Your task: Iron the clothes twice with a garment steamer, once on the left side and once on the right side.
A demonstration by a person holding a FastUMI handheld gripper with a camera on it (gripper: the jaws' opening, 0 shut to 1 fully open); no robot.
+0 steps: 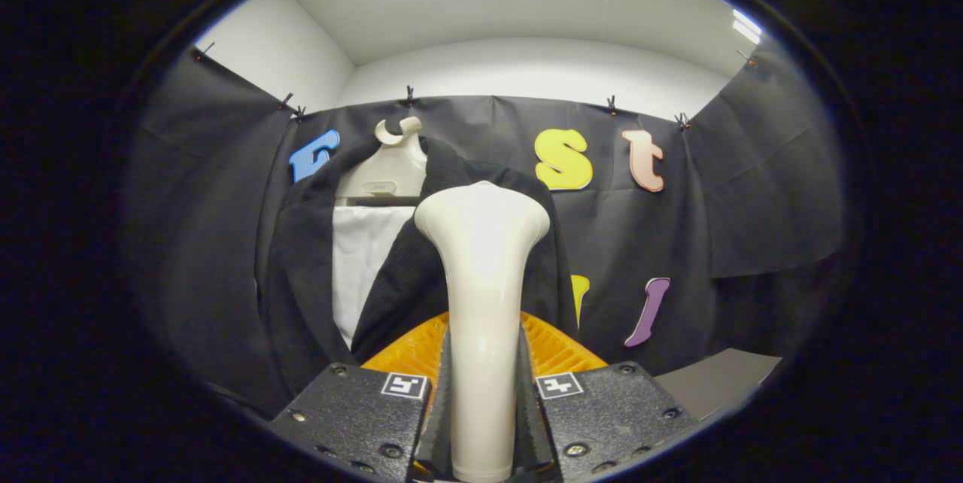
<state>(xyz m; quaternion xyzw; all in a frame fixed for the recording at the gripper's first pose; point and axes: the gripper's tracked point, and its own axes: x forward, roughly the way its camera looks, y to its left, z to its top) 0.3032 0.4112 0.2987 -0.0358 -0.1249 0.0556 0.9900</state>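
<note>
gripper (481,400) fingers nearest, clenched on cream handle of garment steamer (481,272), one finger each side pressing it. steamer stands upright between fingers, head flaring wide at top. just beyond fingers, orange ribbed part (410,351) shows on both sides of handle. farther, behind steamer head and slightly left, dark jacket (308,272) hangs open over white shirt (361,257) on cream hanger (387,167), against black cloth wall. grey surface (715,381) near right.
</note>
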